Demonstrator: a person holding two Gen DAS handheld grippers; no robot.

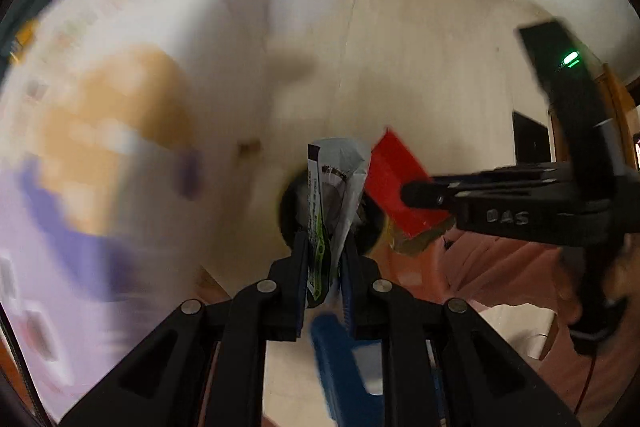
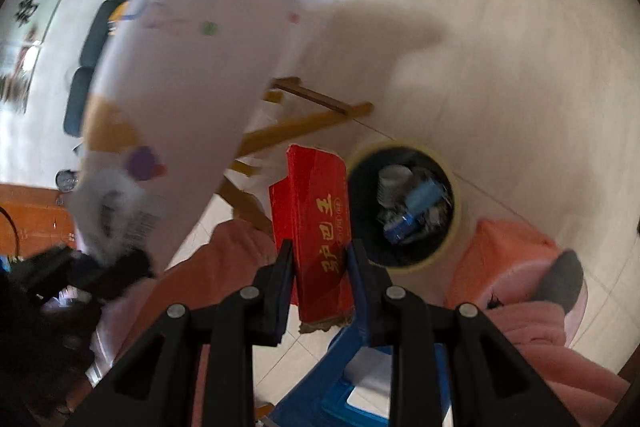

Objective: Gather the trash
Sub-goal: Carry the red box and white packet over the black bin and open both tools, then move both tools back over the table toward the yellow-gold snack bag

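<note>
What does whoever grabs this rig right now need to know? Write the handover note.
Left gripper: shut on a silver snack wrapper, held above the trash bin.
Right gripper: shut on a red carton, just left of the bin opening.
Bin stands on the floor beside the table, rimmed in yellow, dark inside, already holding a white cup and blue packaging.
Done: both pieces picked up and carried to the bin.
Left: release wrapper and carton into the bin. The views are too blurred to show further trash on the table.

Raised "DAS" on right gripper (image 1: 416, 194) body; gold Chinese characters on red box (image 2: 320, 227), not legible.
</note>
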